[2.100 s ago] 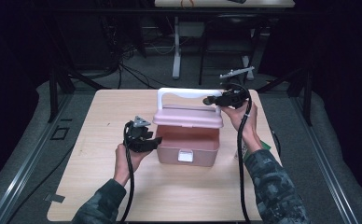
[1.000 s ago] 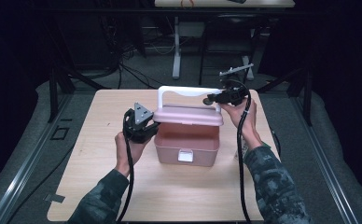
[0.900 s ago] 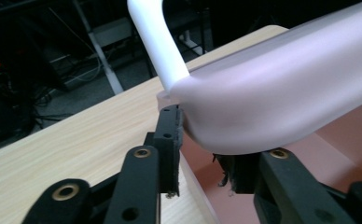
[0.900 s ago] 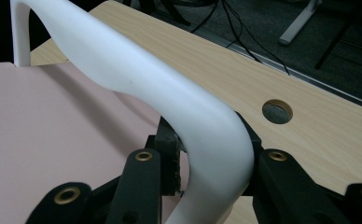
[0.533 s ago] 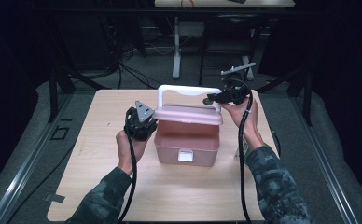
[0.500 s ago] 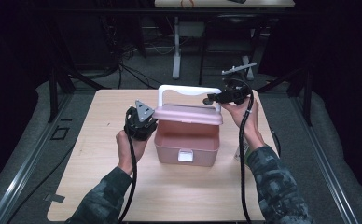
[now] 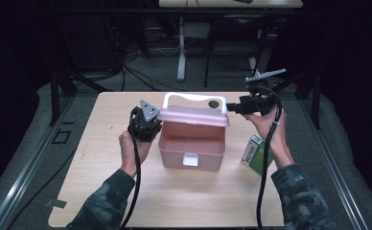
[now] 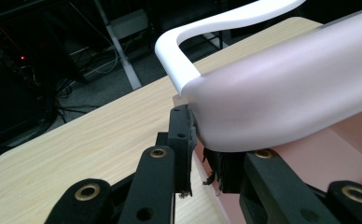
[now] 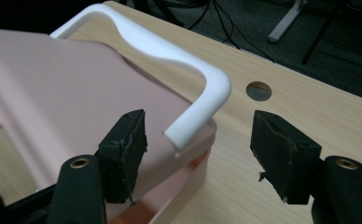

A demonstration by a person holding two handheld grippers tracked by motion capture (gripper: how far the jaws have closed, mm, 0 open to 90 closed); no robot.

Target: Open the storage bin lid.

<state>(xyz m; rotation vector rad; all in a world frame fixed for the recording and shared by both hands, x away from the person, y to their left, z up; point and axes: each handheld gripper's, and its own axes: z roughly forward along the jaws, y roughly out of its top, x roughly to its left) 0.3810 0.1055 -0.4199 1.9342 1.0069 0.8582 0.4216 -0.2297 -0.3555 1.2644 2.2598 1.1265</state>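
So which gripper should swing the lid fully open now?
Left. The left gripper is clamped on the lid edge, while the right gripper has just been opening, its pads off the handle.

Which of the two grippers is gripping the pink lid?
The left gripper grips the lid at its edge; the right gripper stands open beside the white handle.

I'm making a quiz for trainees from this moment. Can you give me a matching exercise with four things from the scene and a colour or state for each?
Things:
1. box lid
2. handle
3. left gripper
4. right gripper

Colour or state:
A. white
B. jaws apart, closed on nothing; they have just been opening
C. pink, raised at an angle above the box
D. jaws shut on the lid's edge

Pairs: 1-C, 2-A, 3-D, 4-B
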